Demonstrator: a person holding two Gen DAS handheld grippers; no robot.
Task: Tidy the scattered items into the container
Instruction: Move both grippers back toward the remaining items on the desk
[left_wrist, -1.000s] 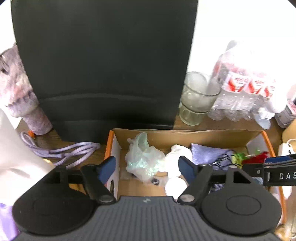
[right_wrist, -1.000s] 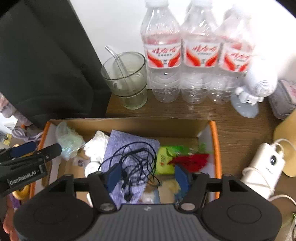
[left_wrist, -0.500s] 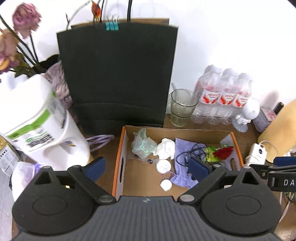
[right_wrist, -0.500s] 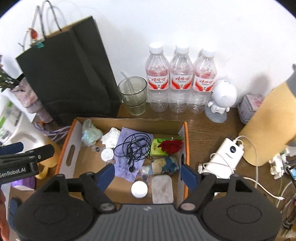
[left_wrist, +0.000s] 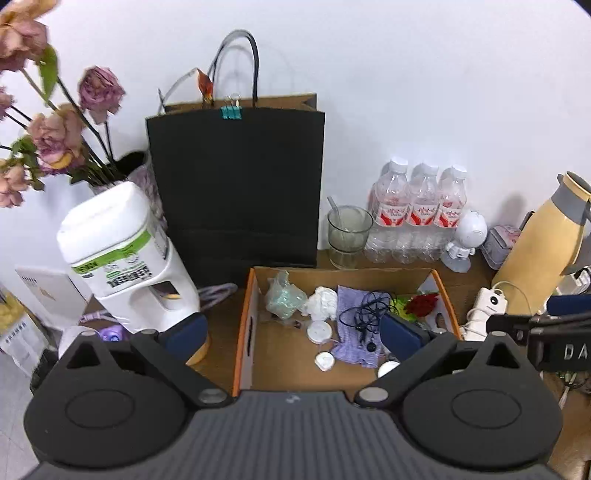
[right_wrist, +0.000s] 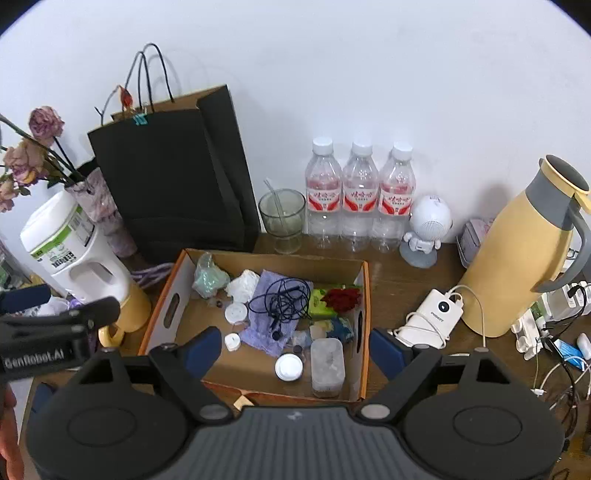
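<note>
I see the wooden surface (right_wrist: 406, 291) crowded along its back edge by a black paper bag (right_wrist: 173, 181) and three water bottles (right_wrist: 360, 192), with a yellow thermos jug (right_wrist: 524, 251) at the right edge. Mid-surface sits the cardboard box (right_wrist: 364, 317), its long axis running left to right, already holding a purple cloth (right_wrist: 266, 314), tangled black earphones (right_wrist: 284, 299), a red rose (right_wrist: 341, 299), a frosted plastic case (right_wrist: 327, 363) and small white caps.

My left gripper (left_wrist: 291, 332) hangs above the box's near left corner; its jaws are opening, nearly full spread, nothing between them. My right gripper (right_wrist: 295, 347) is over the near right part; its jaws are opening too, empty. I judge the white power bank (right_wrist: 436, 314), just right of the box, nearer my right hand.
</note>
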